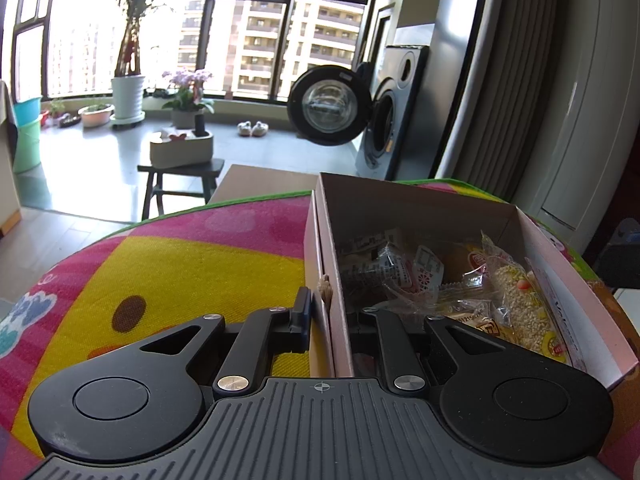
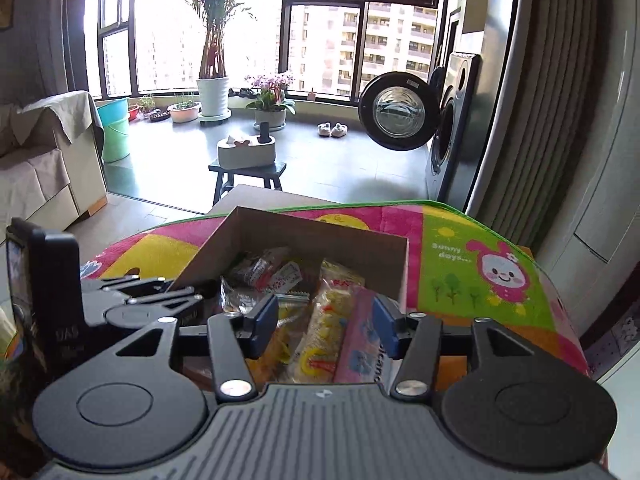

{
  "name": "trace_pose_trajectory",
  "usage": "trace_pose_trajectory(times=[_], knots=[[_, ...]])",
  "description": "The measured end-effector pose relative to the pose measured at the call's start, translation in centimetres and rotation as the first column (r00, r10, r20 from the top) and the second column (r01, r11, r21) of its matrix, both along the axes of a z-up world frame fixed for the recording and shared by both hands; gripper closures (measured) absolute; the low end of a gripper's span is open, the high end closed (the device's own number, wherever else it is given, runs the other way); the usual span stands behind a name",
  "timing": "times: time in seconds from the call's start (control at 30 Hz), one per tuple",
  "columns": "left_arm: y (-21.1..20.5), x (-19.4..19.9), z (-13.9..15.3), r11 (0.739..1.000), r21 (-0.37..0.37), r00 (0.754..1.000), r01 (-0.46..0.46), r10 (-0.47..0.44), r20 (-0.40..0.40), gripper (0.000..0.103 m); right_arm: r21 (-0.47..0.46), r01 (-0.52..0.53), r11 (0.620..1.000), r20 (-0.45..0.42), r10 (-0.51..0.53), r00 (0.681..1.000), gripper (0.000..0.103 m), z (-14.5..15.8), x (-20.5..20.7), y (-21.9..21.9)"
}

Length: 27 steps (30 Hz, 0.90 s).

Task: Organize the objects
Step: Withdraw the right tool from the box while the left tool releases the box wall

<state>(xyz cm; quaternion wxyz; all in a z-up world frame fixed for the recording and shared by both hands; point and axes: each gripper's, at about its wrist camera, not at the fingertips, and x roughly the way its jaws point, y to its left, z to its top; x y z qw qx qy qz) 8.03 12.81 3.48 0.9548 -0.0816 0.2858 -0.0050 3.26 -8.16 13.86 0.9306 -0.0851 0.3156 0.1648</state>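
Observation:
An open cardboard box (image 1: 400,208) (image 2: 300,236) stands on a colourful cartoon mat (image 1: 180,264) and holds several wrapped snack packets (image 1: 420,276). My left gripper (image 1: 328,314) straddles the box's left wall. Its left finger (image 1: 301,312) presses the outside and the other finger is hidden inside, so it is shut on that wall. In the right wrist view the left gripper (image 2: 188,294) shows at the box's left edge. My right gripper (image 2: 326,322) hangs open over the box's near end, with a yellow grain-snack packet (image 2: 324,332) (image 1: 516,296) and a pink packet (image 2: 360,340) between its blue pads.
The mat (image 2: 480,272) spreads right of the box, with a green bunny panel. Beyond the table stand a dark stool (image 2: 248,178) carrying a tissue holder, a washing machine (image 2: 448,132) with its round door open, potted plants (image 2: 212,92) and a covered sofa (image 2: 44,160) at left.

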Motion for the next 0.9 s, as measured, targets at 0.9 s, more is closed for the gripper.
trace_pose_trajectory(times=[0.9], knots=[[-8.9, 13.7, 0.2, 0.993, 0.095, 0.989, 0.068, -0.054, -0.136, 0.073, 0.020, 0.081, 0.997, -0.032, -0.080, 0.996, 0.032, -9.5, 10.1, -10.3]])
